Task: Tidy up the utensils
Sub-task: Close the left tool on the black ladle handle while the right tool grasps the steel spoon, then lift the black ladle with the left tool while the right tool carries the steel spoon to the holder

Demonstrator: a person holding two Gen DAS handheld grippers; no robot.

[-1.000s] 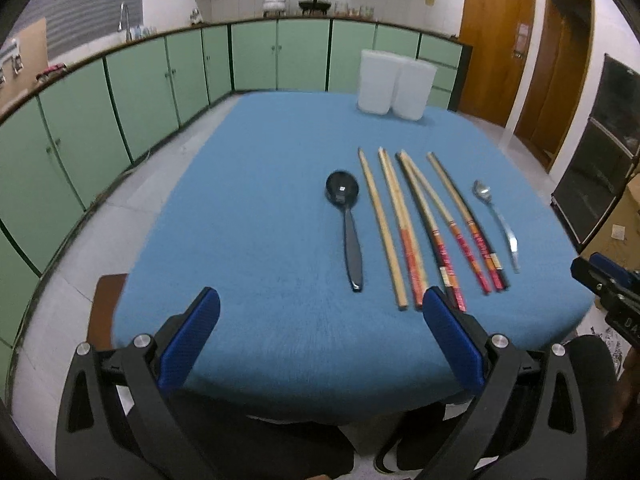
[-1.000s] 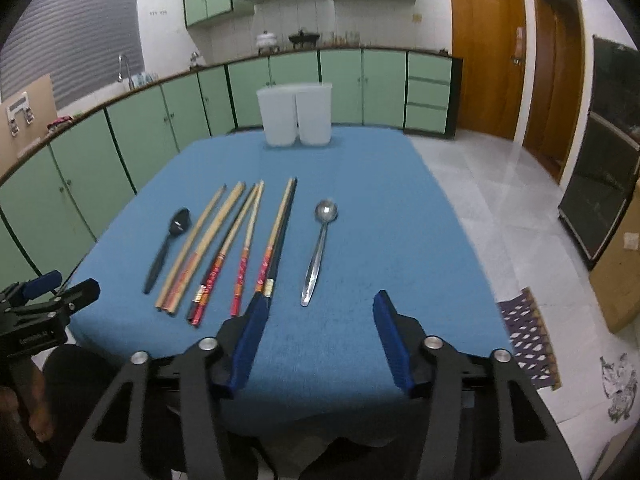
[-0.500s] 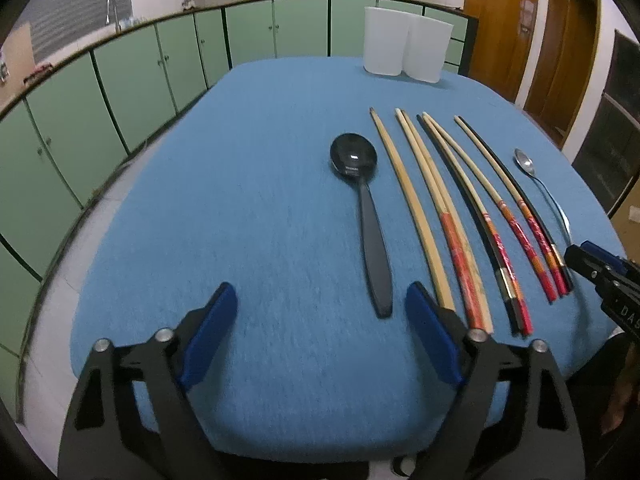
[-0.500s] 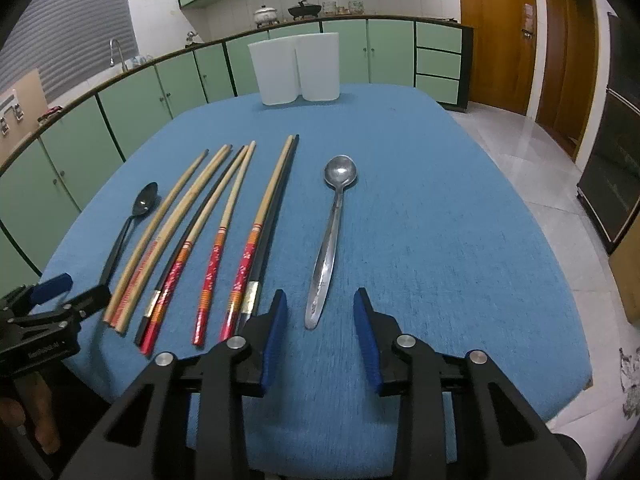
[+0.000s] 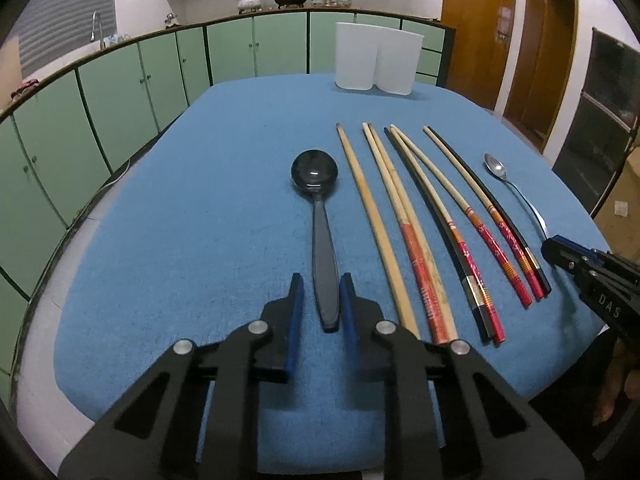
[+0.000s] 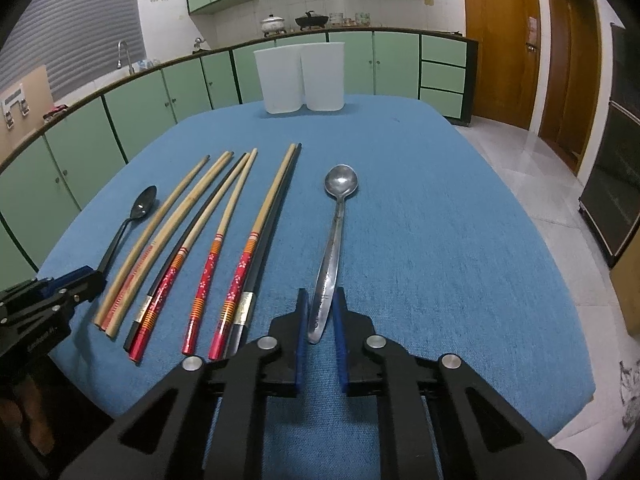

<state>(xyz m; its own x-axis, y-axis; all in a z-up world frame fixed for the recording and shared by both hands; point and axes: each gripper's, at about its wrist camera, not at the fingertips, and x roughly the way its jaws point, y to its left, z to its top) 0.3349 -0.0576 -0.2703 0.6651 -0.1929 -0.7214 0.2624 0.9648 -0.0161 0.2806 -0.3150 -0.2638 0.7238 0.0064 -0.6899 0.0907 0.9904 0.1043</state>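
A black spoon (image 5: pixel 320 216) lies on the blue table (image 5: pixel 200 200), bowl away from me. My left gripper (image 5: pixel 322 282) has its jaws closed in around the spoon's handle end. A silver spoon (image 6: pixel 334 232) lies to the right of several chopsticks (image 6: pixel 224 232). My right gripper (image 6: pixel 320 298) has its jaws closed in around the silver spoon's handle. Both spoons rest on the table. The chopsticks (image 5: pixel 420 216) lie side by side between the two spoons. A white two-part holder (image 6: pixel 300 78) stands at the far end, also in the left wrist view (image 5: pixel 376 62).
Green cabinets (image 5: pixel 120 92) run along the left and the back. A wooden door (image 6: pixel 500 40) and a dark oven (image 6: pixel 616 184) are on the right. The table edge is just below both grippers.
Both grippers moved forward and down onto the spoon handles. Their jaws went from wide open to narrowly closed around the handles.
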